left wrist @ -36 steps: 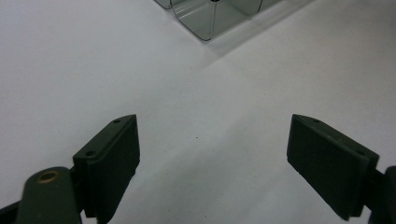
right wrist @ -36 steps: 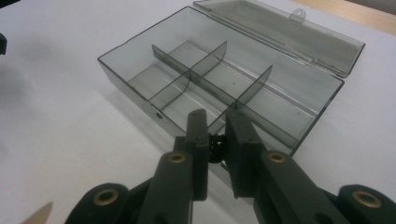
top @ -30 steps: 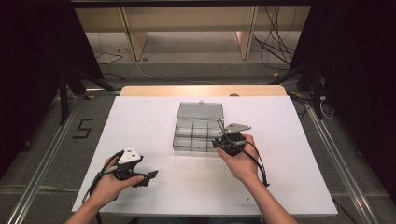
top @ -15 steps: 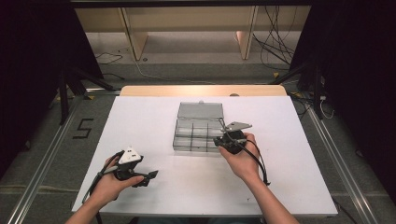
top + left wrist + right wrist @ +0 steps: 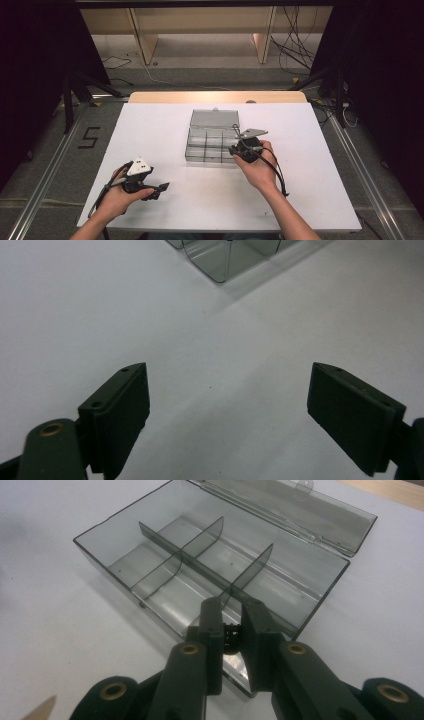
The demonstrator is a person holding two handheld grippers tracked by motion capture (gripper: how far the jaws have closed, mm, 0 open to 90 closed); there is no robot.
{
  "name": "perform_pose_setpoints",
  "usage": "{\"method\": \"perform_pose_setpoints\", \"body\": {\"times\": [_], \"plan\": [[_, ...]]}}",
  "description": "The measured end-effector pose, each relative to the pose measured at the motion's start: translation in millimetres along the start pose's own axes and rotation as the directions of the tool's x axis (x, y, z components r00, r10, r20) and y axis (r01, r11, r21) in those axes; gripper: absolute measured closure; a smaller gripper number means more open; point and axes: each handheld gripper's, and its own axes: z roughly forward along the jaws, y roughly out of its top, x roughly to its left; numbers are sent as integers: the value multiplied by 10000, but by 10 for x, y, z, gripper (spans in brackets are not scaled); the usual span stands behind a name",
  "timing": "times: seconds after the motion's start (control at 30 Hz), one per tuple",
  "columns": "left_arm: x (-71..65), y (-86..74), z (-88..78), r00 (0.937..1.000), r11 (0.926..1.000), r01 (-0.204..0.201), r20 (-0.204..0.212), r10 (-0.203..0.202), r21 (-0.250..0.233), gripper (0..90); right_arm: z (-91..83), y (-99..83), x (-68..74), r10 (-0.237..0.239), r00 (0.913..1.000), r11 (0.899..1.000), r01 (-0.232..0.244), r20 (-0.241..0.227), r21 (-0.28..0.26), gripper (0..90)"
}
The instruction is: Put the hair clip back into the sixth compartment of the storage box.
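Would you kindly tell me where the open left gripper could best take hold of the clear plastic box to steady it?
Probably the near-left corner wall of the box, approached from the left gripper side. The lid lies open behind, so the thin upright wall is bare there, and the right gripper is at the near-right edge.

One white rectangular table (image 5: 150, 125) carries one smoky-grey transparent plastic organiser box (image 5: 210, 145) with one hinged lid (image 5: 215, 118) folded open. Its dividers split the box into six compartments, arranged in two rows of three. Two black hand-held tongs appear: the left tongs (image 5: 161, 189) and the right tongs (image 5: 235, 150), one in each of two hands.
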Motion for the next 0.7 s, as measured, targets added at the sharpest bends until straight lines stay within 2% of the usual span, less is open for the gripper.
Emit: {"method": "perform_pose_setpoints", "body": {"times": [0.7], "plan": [[1, -1, 3, 10000, 10000, 8, -6, -8, -22, 167, 52, 60, -21, 24, 10000, 9997, -25, 65, 262, 809]]}}
